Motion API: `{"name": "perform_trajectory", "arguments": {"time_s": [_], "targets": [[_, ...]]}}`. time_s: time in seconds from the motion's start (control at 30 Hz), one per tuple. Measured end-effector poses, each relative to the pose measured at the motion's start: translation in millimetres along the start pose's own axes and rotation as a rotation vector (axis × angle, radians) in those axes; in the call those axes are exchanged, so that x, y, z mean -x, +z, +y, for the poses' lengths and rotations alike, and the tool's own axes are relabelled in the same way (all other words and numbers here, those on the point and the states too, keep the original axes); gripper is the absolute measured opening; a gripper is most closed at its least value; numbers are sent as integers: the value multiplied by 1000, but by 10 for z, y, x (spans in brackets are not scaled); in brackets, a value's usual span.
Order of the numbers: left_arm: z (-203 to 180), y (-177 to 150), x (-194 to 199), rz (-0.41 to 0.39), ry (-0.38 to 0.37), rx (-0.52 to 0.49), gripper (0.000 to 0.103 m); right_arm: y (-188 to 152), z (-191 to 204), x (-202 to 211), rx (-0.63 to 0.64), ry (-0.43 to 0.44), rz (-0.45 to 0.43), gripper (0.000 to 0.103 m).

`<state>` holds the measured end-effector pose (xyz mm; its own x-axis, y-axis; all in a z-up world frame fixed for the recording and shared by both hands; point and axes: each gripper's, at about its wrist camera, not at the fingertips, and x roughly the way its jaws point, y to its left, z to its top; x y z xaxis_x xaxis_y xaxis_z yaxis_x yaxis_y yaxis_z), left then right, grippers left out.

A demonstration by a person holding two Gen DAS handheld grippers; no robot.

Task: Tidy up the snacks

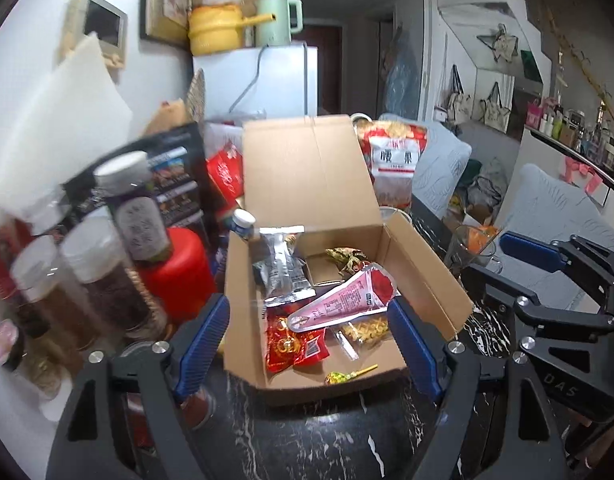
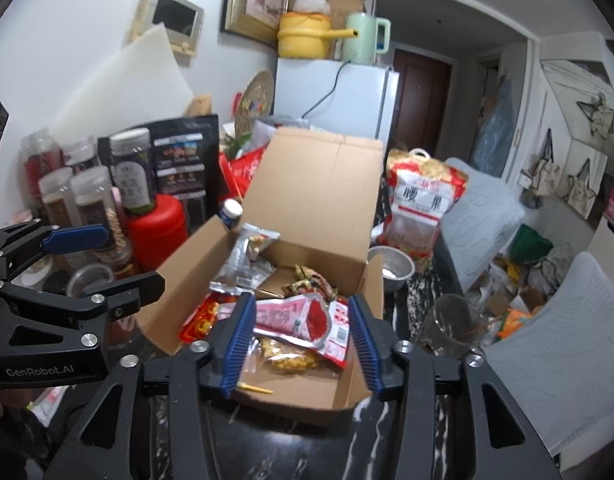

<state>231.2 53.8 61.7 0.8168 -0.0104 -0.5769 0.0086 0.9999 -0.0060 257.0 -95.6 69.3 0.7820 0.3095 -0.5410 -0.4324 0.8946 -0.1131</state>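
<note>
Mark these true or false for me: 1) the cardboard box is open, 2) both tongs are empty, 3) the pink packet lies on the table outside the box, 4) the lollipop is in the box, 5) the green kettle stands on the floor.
1) True: the cardboard box has its lid up.
2) True: the left tongs and right tongs are open with nothing between them.
3) False: the pink packet lies inside the box, on other snacks.
4) True: the lollipop lies near the front wall.
5) False: the green kettle stands on the white fridge.

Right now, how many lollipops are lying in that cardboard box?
1 in sight: the lollipop lies on the cardboard box floor, at its near edge. Others may hide under the snack packets.
</note>
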Motion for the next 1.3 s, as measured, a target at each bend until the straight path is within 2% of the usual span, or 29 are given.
{"name": "perform_trajectory", "arguments": {"time_s": [0.33,0.4,0.53,0.6,0.73,0.8,0.93,1.13,1.3], "targets": [[5,-207,646,-103,0,1,81,-201,139,623,-46,-11,-66,54],[7,-268,752,-115,-5,-2,81,-259,176,721,-56,-18,-80,64],[-6,-403,898,-142,-8,-5,81,-394,243,886,-78,-20,-97,66],[-8,-481,949,-155,-3,-4,82,-453,266,926,-92,-18,-101,71],[-16,-632,989,-162,-6,4,87,-618,334,984,-114,-24,-103,71],[-38,-678,1002,-170,8,-4,87,-684,363,1012,-114,-23,-98,71],[-49,-744,1012,-175,-10,0,87,-783,371,1063,-130,-31,-91,71],[-96,-835,980,-198,18,2,87,-919,338,1075,-153,-87,-86,78],[-146,-925,863,-176,34,-7,87,-1053,301,979,-171,-117,-49,78]]}}
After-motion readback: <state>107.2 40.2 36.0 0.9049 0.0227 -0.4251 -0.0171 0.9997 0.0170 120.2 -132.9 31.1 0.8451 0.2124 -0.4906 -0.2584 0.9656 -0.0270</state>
